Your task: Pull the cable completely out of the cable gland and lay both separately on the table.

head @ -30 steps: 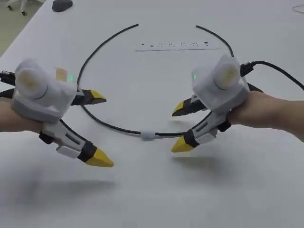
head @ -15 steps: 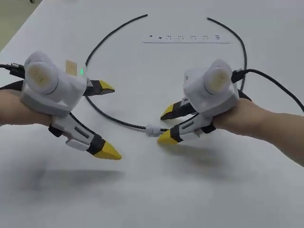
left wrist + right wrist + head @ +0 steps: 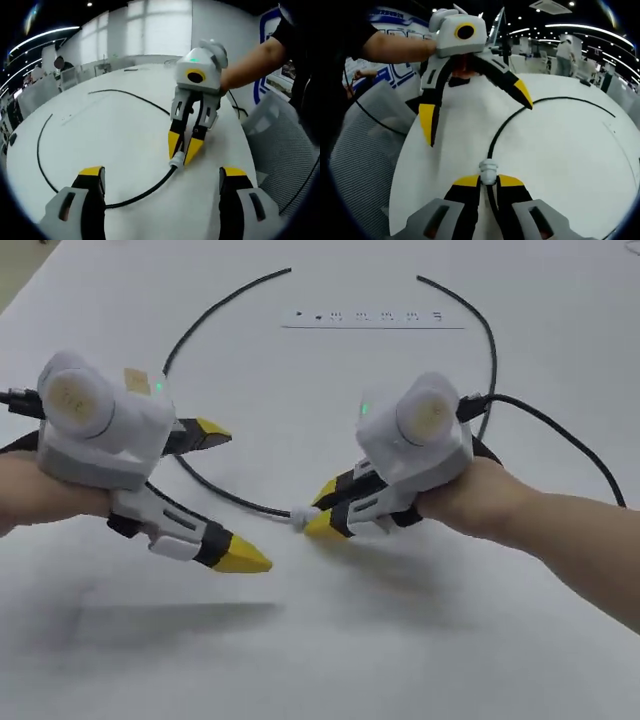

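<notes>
While the left gripper (image 3: 235, 496) still hangs wide open and empty, the cable gland (image 3: 298, 517) lies on the surface (image 3: 350, 640) mid-loop. The right gripper (image 3: 318, 510) has slid in since half a second ago, and its jaws are now pinched on the cable (image 3: 505, 125) right behind it. Pull looks about ready. Hard to tell if the bite catches the gland's back end too.

The white worktop (image 3: 300, 660) bears a black cable (image 3: 215, 310) looping through the upper frame, its white cable gland (image 3: 298, 517) at centre, a printed strip (image 3: 370, 318) near the top.
</notes>
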`<state>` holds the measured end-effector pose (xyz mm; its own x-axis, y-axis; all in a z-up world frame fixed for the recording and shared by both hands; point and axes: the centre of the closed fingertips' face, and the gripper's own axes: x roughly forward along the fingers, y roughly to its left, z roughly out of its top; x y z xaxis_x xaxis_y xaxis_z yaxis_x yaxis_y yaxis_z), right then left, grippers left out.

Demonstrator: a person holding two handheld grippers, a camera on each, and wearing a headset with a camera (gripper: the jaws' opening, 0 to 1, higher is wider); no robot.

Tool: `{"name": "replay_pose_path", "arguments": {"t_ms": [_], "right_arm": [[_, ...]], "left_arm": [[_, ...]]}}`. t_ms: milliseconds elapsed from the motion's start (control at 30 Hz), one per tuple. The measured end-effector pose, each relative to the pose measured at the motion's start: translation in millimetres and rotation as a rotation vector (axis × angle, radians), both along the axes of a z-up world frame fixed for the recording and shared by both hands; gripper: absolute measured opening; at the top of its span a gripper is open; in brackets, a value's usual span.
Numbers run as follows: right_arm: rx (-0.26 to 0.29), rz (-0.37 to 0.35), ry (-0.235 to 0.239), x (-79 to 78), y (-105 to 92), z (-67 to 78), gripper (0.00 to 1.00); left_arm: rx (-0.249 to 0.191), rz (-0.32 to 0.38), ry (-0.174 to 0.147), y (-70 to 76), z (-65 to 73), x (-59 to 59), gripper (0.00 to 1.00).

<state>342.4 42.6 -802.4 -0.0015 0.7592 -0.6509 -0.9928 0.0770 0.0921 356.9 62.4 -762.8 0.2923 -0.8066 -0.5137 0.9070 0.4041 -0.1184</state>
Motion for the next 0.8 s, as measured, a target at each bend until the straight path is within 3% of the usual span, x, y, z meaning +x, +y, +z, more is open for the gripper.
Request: {"name": "replay_pose_path", "arguments": {"t_ms": [67, 100, 133, 167, 233, 300, 367, 400, 433, 467, 533, 567, 667, 767, 800], "right_arm": [[0.030, 0.026, 0.005, -13.0, -3.7, 12.5, 0.07], [0.044, 0.054, -0.010, -23.1, -6.4, 21.8, 0.07], [0.054, 0.072, -0.038, -30.7, -9.3, 30.3, 0.07], [0.057, 0.080, -0.042, -36.3, -11.3, 35.8, 0.07], [0.078, 0.095, -0.060, -47.2, -14.2, 47.6, 0.07], [0.079, 0.103, -0.096, -56.7, -18.3, 58.7, 0.07], [0.074, 0.112, -0.142, -62.7, -21.9, 66.6, 0.07], [0.064, 0.117, -0.149, -65.9, -23.4, 68.0, 0.07], [0.045, 0.126, -0.200, -66.7, -27.3, 69.1, 0.07], [0.034, 0.131, -0.210, -69.9, -29.2, 69.3, 0.07], [0.049, 0.110, -0.202, -76.1, -31.6, 76.0, 0.07], [0.054, 0.101, -0.208, -77.8, -32.6, 79.5, 0.07], [0.051, 0.093, -0.221, -83.2, -34.9, 82.3, 0.07], [0.055, 0.090, -0.222, -86.8, -35.3, 83.2, 0.07], [0.056, 0.091, -0.220, -88.9, -35.4, 82.9, 0.07]], "left_arm": [[-0.072, 0.001, 0.031, -9.9, 9.7, -9.7, 0.89], [-0.121, -0.015, 0.065, -17.2, 15.6, -17.8, 0.84], [-0.184, -0.051, 0.135, -26.9, 23.0, -32.7, 0.80], [-0.214, -0.066, 0.172, -33.7, 26.4, -42.0, 0.77], [-0.230, -0.104, 0.177, -41.9, 28.3, -53.6, 0.73], [-0.227, -0.127, 0.208, -49.1, 25.6, -65.8, 0.65], [-0.282, -0.173, 0.315, -55.8, 31.1, -85.9, 0.47], [-0.339, -0.158, 0.357, -59.2, 37.6, -88.0, 0.42], [-0.378, -0.160, 0.384, -60.6, 43.3, -90.1, 0.38], [-0.438, -0.156, 0.424, -62.5, 52.0, -91.8, 0.35], [-0.447, -0.143, 0.403, -62.7, 53.0, -90.3, 0.33], [-0.446, -0.152, 0.372, -63.8, 53.6, -92.2, 0.30], [-0.452, -0.155, 0.370, -66.3, 55.9, -95.9, 0.28], [-0.435, -0.190, 0.305, -66.8, 54.4, -99.2, 0.23], [-0.433, -0.186, 0.324, -66.5, 53.8, -99.2, 0.21]]}}
